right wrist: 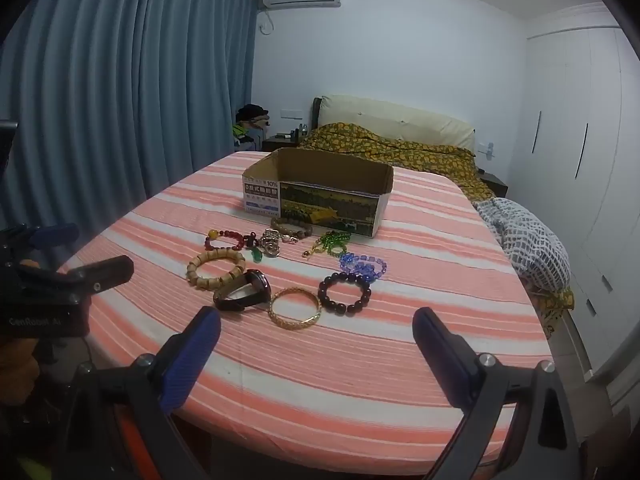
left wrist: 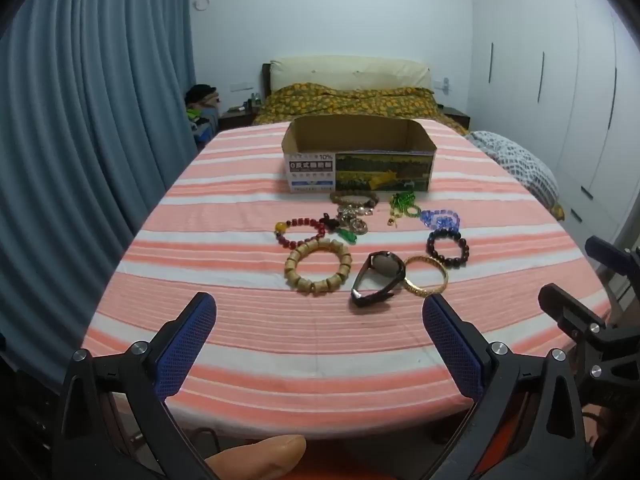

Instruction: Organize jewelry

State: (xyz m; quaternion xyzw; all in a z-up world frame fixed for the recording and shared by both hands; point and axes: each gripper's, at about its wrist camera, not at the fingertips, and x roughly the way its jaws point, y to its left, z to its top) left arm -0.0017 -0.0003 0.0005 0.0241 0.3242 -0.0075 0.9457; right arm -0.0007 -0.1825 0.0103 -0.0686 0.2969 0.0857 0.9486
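Note:
Several pieces of jewelry lie on a striped cloth in front of an open cardboard box (left wrist: 358, 158) (right wrist: 316, 196). Among them are a pale wooden bead bracelet (left wrist: 318, 266) (right wrist: 216, 267), a black watch (left wrist: 376, 278) (right wrist: 244, 292), a gold bangle (left wrist: 426, 278) (right wrist: 295, 307), a dark bead bracelet (left wrist: 448, 247) (right wrist: 345, 293), a red bead bracelet (left wrist: 300, 232) and blue beads (right wrist: 362, 266). My left gripper (left wrist: 320, 312) hovers open above the near cloth, short of the jewelry. My right gripper (right wrist: 316, 324) also stands open, just short of the gold bangle. Nothing is between either pair of fingers.
The striped cloth (left wrist: 320, 340) covers a surface whose near edge lies below the grippers. Blue curtains (left wrist: 80, 120) hang at the left. A bed with a yellow patterned cover (left wrist: 348, 102) stands behind, and white wardrobes (left wrist: 560, 80) at the right. A fingertip (left wrist: 260, 456) shows at the bottom.

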